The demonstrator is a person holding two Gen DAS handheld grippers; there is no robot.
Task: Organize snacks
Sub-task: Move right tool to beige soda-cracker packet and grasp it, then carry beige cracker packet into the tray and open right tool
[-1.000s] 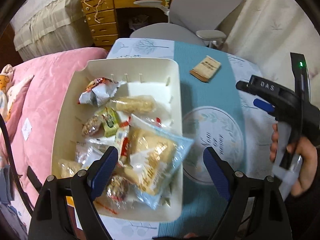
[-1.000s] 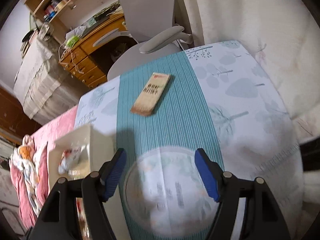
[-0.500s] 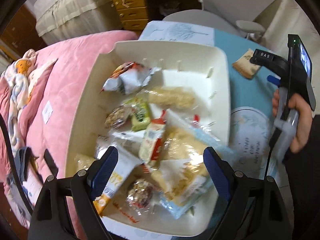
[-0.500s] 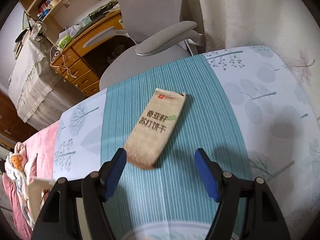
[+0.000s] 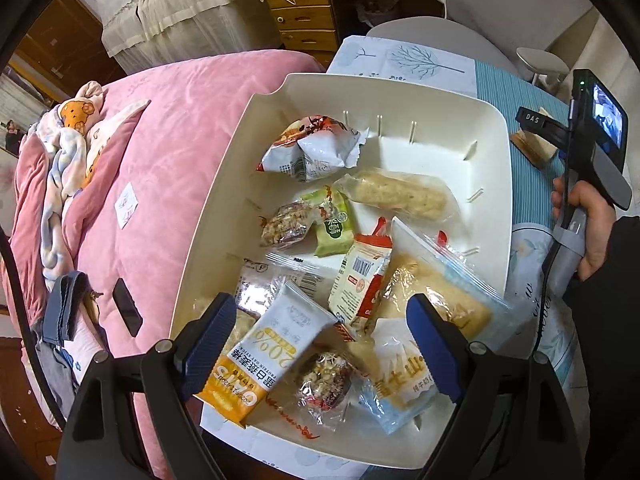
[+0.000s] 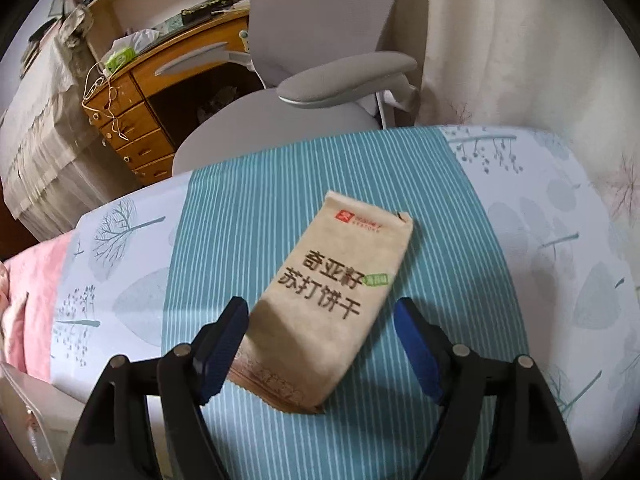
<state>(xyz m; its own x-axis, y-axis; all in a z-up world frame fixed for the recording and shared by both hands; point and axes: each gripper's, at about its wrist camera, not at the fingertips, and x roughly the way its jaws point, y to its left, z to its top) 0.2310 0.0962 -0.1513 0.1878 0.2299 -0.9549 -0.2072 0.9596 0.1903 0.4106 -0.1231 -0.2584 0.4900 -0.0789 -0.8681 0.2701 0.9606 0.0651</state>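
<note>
A white bin (image 5: 490, 184) holds several wrapped snacks, among them an orange-and-white oat bar (image 5: 264, 356) and a clear bag of biscuits (image 5: 424, 320). My left gripper (image 5: 320, 344) is open and empty, hovering over the near end of the bin. A tan soda-cracker packet (image 6: 324, 304) lies on the teal striped cloth. My right gripper (image 6: 320, 344) is open with its jaws on either side of the packet's near end, not closed on it. In the left wrist view the right gripper's body (image 5: 592, 152) shows beside the bin, with the packet (image 5: 534, 146) behind it.
A pink quilt (image 5: 160, 152) lies left of the bin. A grey office chair (image 6: 320, 80) and a wooden desk with drawers (image 6: 132, 132) stand beyond the table's far edge. A curtain (image 6: 520, 40) hangs at the right.
My right gripper moved forward until the cracker packet sits between its open jaws. My left gripper shifted left and closer over the bin.
</note>
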